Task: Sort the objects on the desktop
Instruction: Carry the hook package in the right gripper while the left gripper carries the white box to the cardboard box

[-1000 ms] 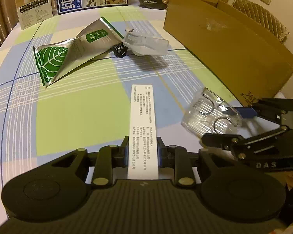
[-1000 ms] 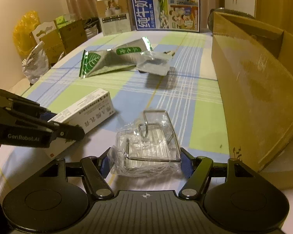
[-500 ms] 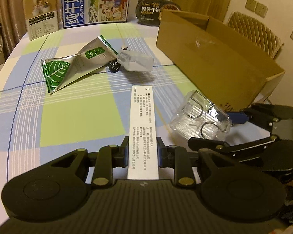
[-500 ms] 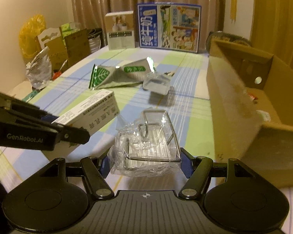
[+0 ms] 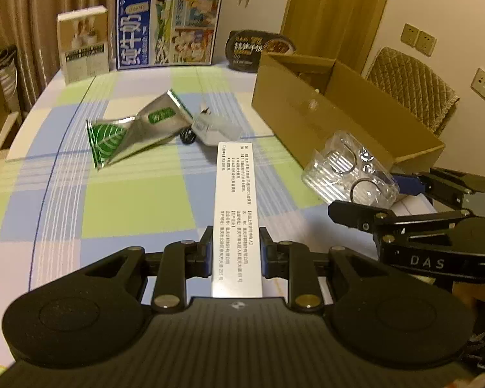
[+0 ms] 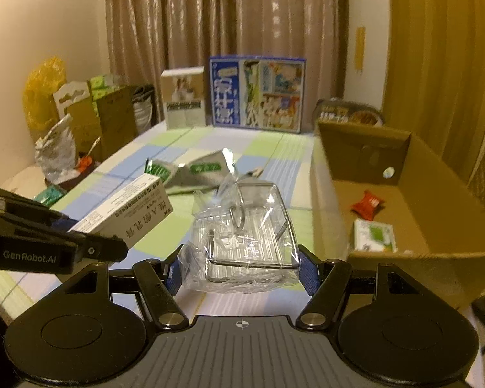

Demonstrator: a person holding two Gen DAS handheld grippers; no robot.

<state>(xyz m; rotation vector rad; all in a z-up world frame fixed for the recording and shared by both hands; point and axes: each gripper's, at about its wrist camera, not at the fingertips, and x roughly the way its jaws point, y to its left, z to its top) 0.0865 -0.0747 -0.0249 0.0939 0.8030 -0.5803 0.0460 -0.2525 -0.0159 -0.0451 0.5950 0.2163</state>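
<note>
My left gripper (image 5: 236,252) is shut on a long white printed box (image 5: 235,207) and holds it above the checked tablecloth; the box also shows in the right wrist view (image 6: 129,213). My right gripper (image 6: 241,274) is shut on a wire rack wrapped in clear plastic (image 6: 245,226), also seen in the left wrist view (image 5: 349,171), held in the air beside the open cardboard box (image 6: 388,200). A silver-green leaf pouch (image 5: 135,129) and a small clear packet (image 5: 216,127) lie on the table further off.
The cardboard box (image 5: 323,110) lies along the table's right side and holds a red packet (image 6: 368,205) and a green-white packet (image 6: 375,236). A blue milk carton (image 5: 168,29), a white box (image 5: 82,45) and a black bowl pack (image 5: 258,48) stand at the far edge.
Both grippers have risen with their loads, so the table and cardboard box look lower and farther. The inside of the cardboard box has come into the right wrist view.
</note>
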